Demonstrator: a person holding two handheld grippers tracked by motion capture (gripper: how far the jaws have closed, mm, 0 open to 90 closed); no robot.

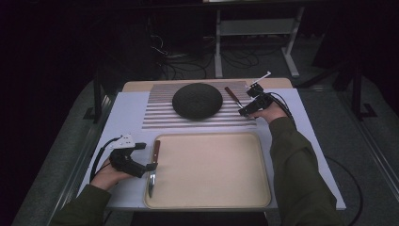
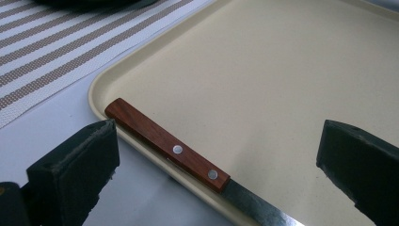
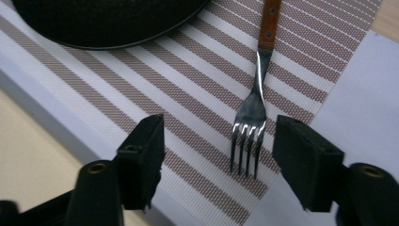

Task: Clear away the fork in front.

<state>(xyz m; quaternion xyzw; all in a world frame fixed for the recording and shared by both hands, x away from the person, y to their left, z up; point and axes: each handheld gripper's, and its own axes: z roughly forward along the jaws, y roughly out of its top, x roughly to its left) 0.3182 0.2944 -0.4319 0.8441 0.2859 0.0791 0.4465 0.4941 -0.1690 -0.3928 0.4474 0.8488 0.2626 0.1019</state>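
Note:
A wood-handled knife [image 1: 153,162] lies along the left rim of the beige tray [image 1: 207,135], handle away from me. My left gripper [image 1: 147,156] stands open around it. In the left gripper view the knife [image 2: 167,145] rests on the tray's edge [image 2: 101,101] between the wide-apart jaws of that gripper [image 2: 221,141], touching neither. A wood-handled fork [image 1: 233,96] lies on the striped placemat [image 1: 160,117]. My right gripper [image 1: 247,100] hovers open at its tines. In the right gripper view the fork [image 3: 249,122] points toward the right gripper [image 3: 221,139], tines near the right jaw, untouched.
A black round woven object [image 1: 197,100] sits in the middle of the placemat, left of the fork, and appears as the black woven object [image 3: 103,19] in the right gripper view. The white table top [image 1: 122,108] ends close behind the placemat. A metal frame [image 1: 254,28] and cables stand beyond.

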